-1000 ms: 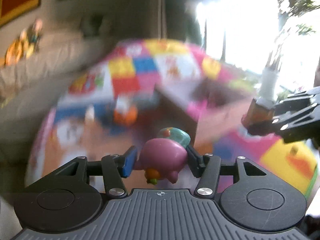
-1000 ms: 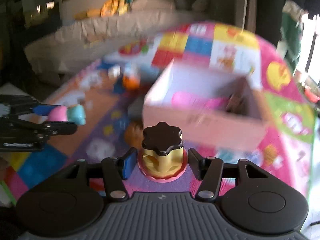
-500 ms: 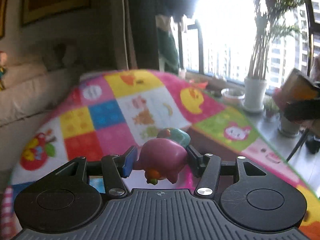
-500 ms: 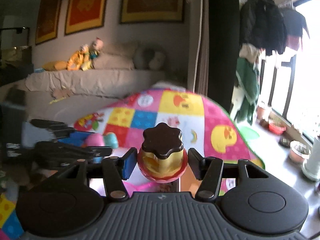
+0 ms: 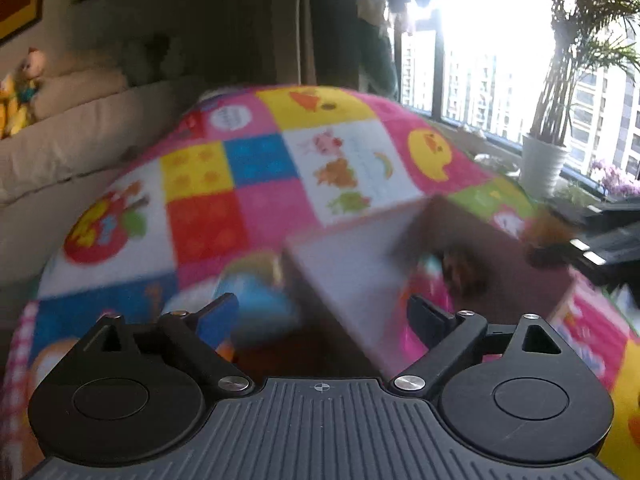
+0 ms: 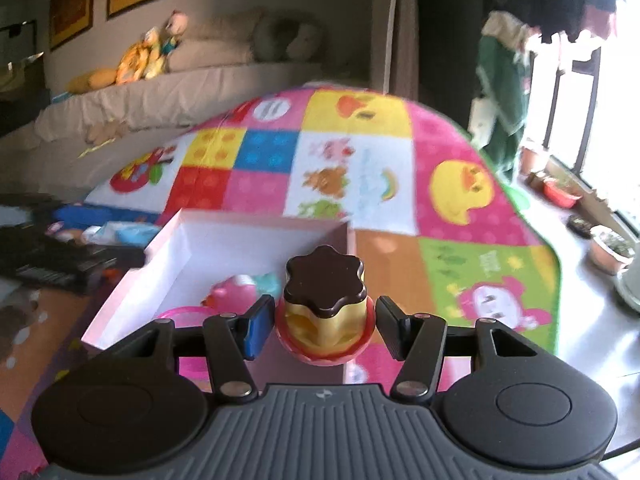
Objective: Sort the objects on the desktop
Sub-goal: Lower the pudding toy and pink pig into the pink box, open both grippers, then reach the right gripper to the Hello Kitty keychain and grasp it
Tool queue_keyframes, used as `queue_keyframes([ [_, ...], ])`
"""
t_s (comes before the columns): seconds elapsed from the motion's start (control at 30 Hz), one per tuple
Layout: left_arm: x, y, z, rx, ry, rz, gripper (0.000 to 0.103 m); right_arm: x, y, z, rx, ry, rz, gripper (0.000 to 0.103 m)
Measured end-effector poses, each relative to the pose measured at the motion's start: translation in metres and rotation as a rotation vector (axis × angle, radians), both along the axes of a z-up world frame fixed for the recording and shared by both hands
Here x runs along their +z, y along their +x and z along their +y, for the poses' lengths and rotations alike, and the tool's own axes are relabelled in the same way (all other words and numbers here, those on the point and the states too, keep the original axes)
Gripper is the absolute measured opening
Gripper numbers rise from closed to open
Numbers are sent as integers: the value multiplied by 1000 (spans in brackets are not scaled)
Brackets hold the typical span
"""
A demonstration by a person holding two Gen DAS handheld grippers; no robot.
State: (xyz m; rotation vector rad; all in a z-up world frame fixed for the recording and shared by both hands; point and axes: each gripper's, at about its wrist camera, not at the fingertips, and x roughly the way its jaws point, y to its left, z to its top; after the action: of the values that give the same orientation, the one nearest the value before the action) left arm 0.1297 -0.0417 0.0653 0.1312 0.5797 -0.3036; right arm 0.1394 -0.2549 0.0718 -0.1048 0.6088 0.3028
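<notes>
My right gripper (image 6: 325, 326) is clamped on a pudding toy (image 6: 325, 308): a dark brown, scalloped cap on a yellow fluted body that sits in a red cup, low in the centre of the right wrist frame. Behind it, from centre to left, lies the box (image 6: 168, 276), pink outside and white inside, open at the top. In it I see a pink toy (image 6: 234, 292) with a teal part, lying near the front wall just left of the pudding, and a pink ring-like rim at the bottom; the rest of the floor shows bare white. The box rests on a bright patchwork mat (image 6: 360, 184). My left gripper (image 5: 322, 318) has its jaws opening, wide apart, with nothing between them; in its blurred frame the box (image 5: 360, 280) sits just ahead, centre to right. That gripper also shows dimly at the left edge of the right view, beside the box.
</notes>
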Motion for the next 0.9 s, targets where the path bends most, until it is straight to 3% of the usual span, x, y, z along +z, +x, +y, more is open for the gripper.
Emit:
queue_keyframes([
  [0.13, -13, -31, 23, 37, 26, 42, 96, -15, 8, 16, 15, -27, 0, 58],
  [0.3, -28, -59, 51, 120, 3, 80, 97, -20, -9, 18, 32, -15, 1, 75],
  [0.57, -46, -83, 82, 236, -24, 87, 99, 3, -44, 28, 44, -78, -30, 76],
  [0.77, -57, -89, 97, 287, -41, 81, 100, 29, -47, 80, 174, -68, -66, 83],
  [0.9, -57, -94, 104, 288, -94, 63, 102, 37, -36, 142, 334, -103, -77, 91],
])
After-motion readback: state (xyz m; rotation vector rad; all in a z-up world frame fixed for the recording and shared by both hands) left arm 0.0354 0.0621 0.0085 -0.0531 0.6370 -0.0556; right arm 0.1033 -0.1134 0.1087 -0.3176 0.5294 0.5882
